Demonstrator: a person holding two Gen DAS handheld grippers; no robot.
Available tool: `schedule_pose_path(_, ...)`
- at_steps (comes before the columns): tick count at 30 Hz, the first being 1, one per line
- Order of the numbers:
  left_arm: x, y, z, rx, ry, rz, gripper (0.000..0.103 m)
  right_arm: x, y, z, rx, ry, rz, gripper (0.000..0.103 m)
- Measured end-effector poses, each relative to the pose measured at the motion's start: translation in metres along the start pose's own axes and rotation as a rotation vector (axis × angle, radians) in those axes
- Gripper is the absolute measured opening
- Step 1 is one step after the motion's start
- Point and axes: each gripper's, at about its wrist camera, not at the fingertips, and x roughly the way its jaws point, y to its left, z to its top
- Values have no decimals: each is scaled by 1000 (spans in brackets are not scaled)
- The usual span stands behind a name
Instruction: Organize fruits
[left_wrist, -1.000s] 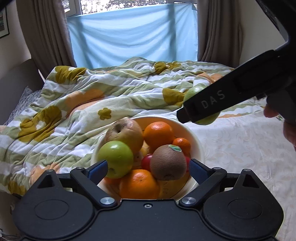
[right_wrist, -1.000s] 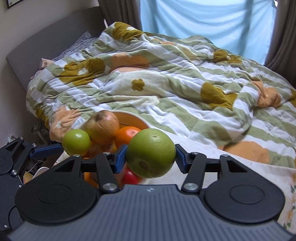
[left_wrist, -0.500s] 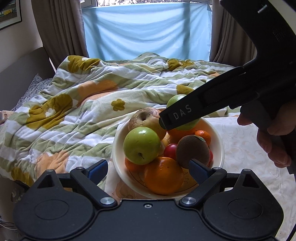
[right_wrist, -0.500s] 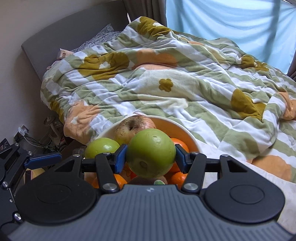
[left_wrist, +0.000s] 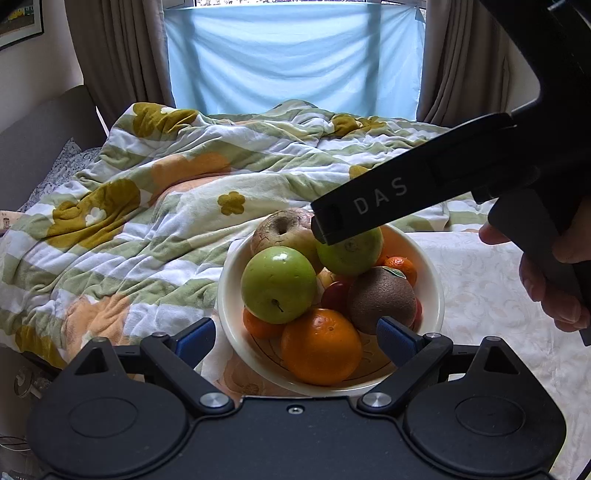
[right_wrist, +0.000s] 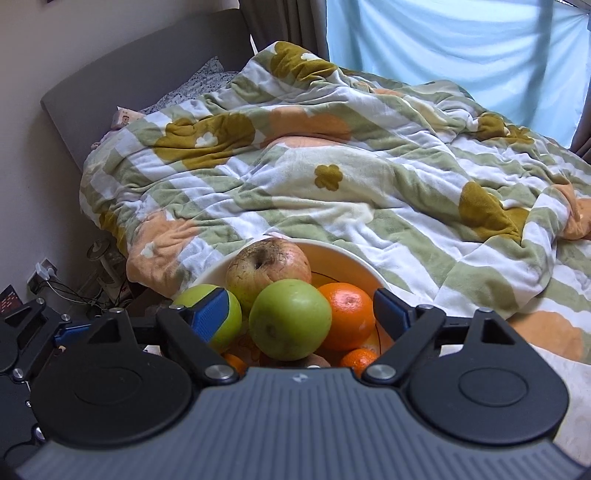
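A white bowl holds several fruits: a green apple, a brownish apple, oranges and a kiwi. My right gripper is open above the bowl. A second green apple rests on the pile between its spread fingers, and also shows in the left wrist view. My left gripper is open and empty at the bowl's near rim.
The bowl stands on a pale patterned cloth. A rumpled flowered blanket covers the bed behind. A grey headboard and floor cables lie left. The person's hand holds the right gripper.
My right gripper came down over the bowl and opened, letting go of the green apple onto the pile. The left gripper drew back slightly and stayed open.
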Motion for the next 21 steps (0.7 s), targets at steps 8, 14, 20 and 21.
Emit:
schedule_pose_path(8, -22, -11, 2, 0, -25, 10, 97, -31, -6, -5, 14, -27, -21, 101)
schedule_pose_path(14, -57, -28, 3, 5, -73, 7, 97, -79, -10, -17, 32, -59, -51, 101)
schedule_pose_path(20, -99, -49, -2, 4, -111, -2, 97, -144, -16, -42, 49, -112, -118, 101)
schedule_pose_path(21, -106, -53, -3, 4, -116, -9, 97, -154, -17, -47, 51, -117, -130, 101)
